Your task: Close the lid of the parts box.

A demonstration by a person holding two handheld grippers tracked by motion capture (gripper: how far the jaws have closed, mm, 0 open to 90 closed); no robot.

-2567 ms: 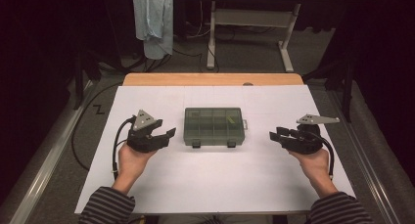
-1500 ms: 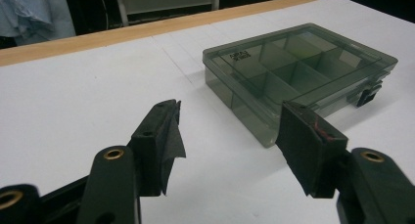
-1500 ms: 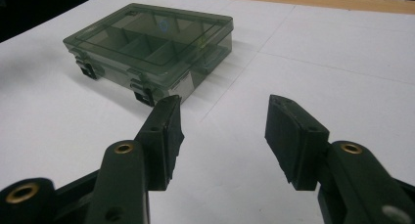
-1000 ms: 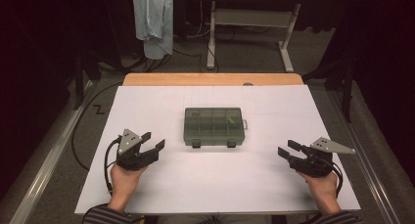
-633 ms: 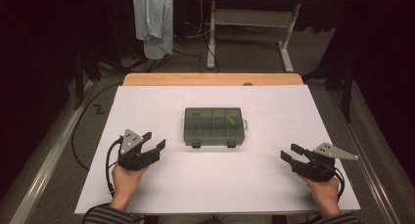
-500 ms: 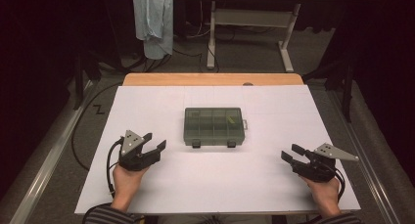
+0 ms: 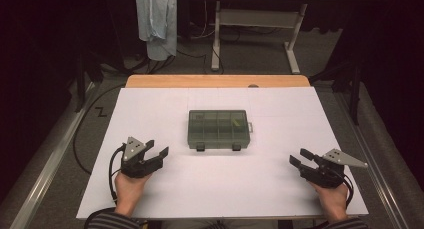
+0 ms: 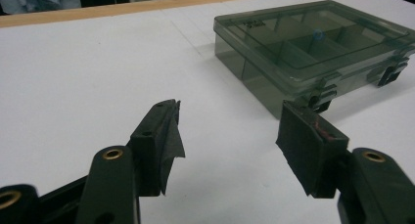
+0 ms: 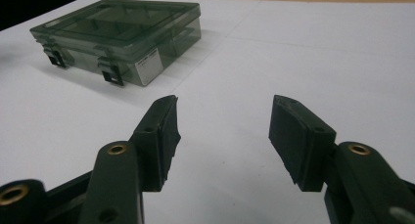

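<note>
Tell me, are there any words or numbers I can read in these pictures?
None can be read.
White sticker on the end of the box: print too small to read.
Raised marking on the box lid: too blurred to read.

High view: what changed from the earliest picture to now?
Both hands drew back toward the near table edge: the left gripper and right gripper now sit well short of the compartment box, both open and empty. Nothing was gripped or released. The box, lid closed, stayed put on the white table.
</note>
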